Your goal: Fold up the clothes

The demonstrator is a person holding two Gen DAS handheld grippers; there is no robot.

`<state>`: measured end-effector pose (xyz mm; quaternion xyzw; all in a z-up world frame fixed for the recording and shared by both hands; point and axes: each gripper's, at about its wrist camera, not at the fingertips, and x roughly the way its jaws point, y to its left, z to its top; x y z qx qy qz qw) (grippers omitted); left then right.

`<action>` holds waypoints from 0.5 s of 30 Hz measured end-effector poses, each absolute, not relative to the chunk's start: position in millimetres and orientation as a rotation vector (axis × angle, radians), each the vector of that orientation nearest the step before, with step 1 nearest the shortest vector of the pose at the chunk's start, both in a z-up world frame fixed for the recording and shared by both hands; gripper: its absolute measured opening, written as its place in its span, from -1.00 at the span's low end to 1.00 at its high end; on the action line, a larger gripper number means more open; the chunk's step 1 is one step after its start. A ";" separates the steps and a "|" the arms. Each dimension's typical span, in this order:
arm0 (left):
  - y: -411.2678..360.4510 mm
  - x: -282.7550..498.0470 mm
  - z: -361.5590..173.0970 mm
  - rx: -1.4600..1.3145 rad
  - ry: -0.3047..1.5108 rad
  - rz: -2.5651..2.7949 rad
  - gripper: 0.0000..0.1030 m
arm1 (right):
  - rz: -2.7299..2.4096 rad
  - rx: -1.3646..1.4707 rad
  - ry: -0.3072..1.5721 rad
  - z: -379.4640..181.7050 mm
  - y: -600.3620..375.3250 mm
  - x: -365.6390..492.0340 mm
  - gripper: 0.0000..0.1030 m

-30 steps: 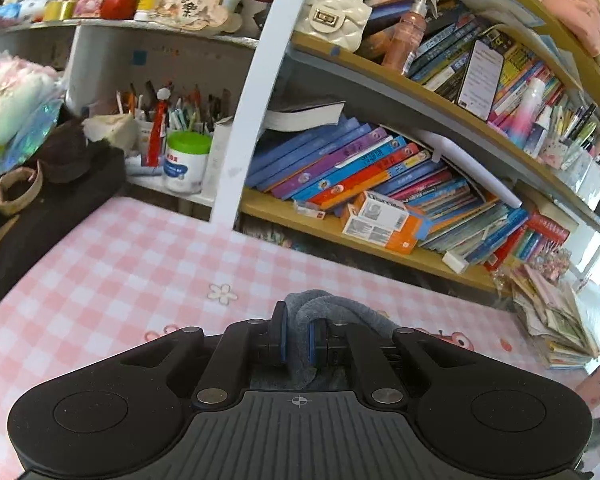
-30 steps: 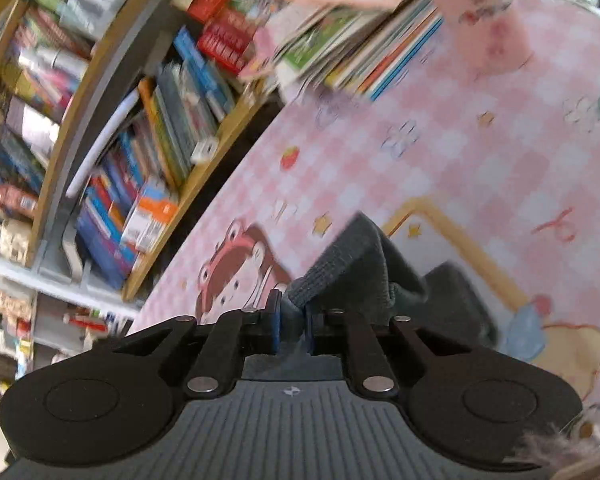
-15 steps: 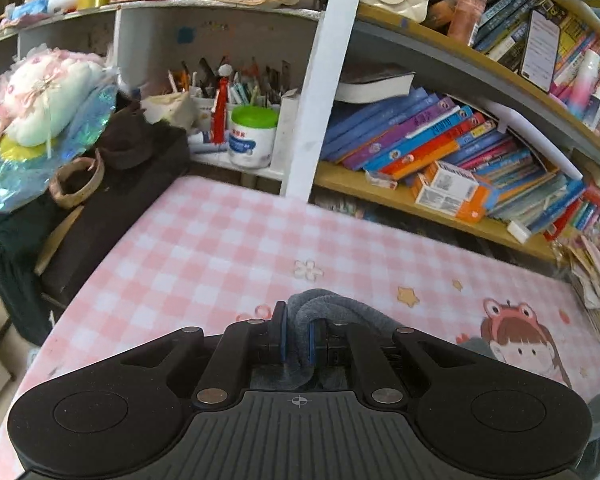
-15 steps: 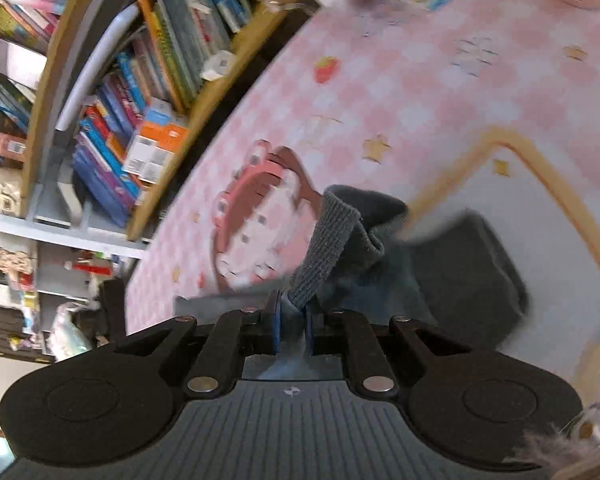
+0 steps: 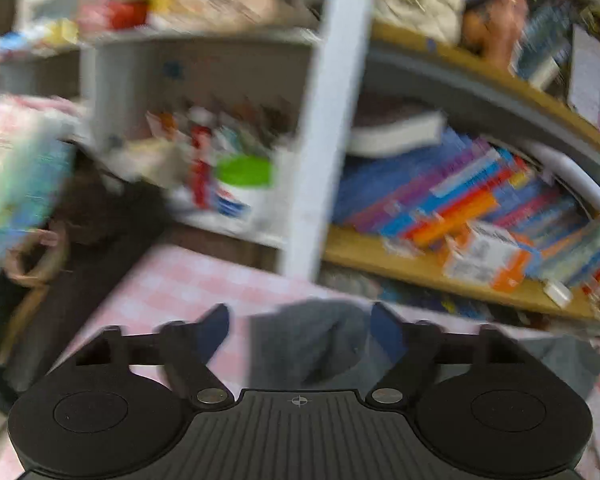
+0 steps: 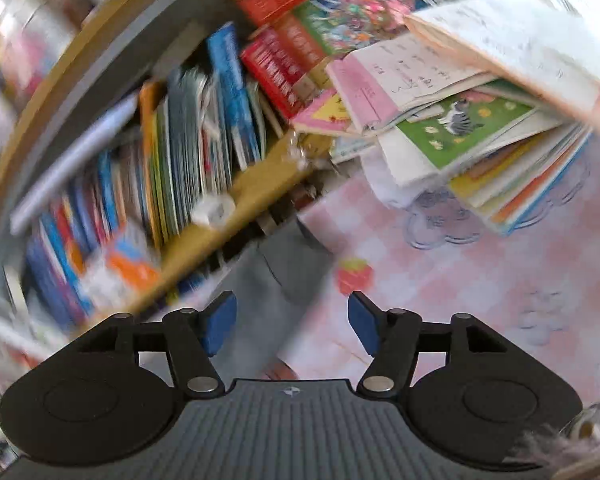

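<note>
The left gripper [image 5: 299,330] has its two blue-padded fingers spread wide apart with nothing clamped; the grey garment [image 5: 312,344] lies on the pink checked tablecloth [image 5: 172,280] just ahead of and between those fingers, a humped fold rising in the gap and a flatter flap trailing off past the right-hand finger. Beyond it, straight ahead, stands a white upright post [image 5: 320,120] of the shelving, with a green-lidded jar [image 5: 242,184] to its left and a row of leaning books [image 5: 452,200] to its right. The right gripper [image 6: 292,322] is likewise spread with nothing held; a strip of the same grey garment [image 6: 268,292] runs forward from between its fingers toward the table's far edge, where a wooden shelf [image 6: 236,208] begins, and a stack of papers and picture books [image 6: 460,128] sits ahead and to the right on the cloth. Both views are smeared by motion, so whether the cloth lies flat is hard to judge. The likely trouble is that the humped fold, left unpinned, slumps open or skews; the strip near the far edge could also slide off toward the shelf, and a hurried regrasp could pinch tablecloth along with fabric.
</note>
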<state>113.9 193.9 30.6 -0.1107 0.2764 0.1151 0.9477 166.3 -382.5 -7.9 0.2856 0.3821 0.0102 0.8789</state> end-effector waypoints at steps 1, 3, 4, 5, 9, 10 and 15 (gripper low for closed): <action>199.9 103.5 29.3 -0.234 0.555 0.256 0.58 | 0.025 0.529 0.823 -10.0 -380.5 154.2 0.17; 212.0 84.8 22.4 -0.270 0.578 0.280 0.56 | 0.040 0.388 0.871 -14.2 -374.1 128.8 0.17; 216.3 74.1 17.6 -0.284 0.594 0.287 0.56 | 0.051 0.314 0.893 -16.3 -369.7 115.4 0.17; 218.6 63.8 12.2 -0.292 0.614 0.291 0.54 | 0.071 0.231 0.915 -19.3 -365.9 97.8 0.17; 213.3 29.0 -13.6 -0.301 0.696 0.292 0.52 | 0.114 -0.031 0.971 -31.2 -354.0 40.0 0.21; 211.2 21.3 -20.3 -0.302 0.714 0.291 0.52 | 0.107 -0.079 0.986 -35.2 -353.6 30.5 0.21; 205.6 8.2 -46.5 -0.333 0.764 0.337 0.51 | 0.066 -0.126 0.998 -55.8 -358.4 10.3 0.30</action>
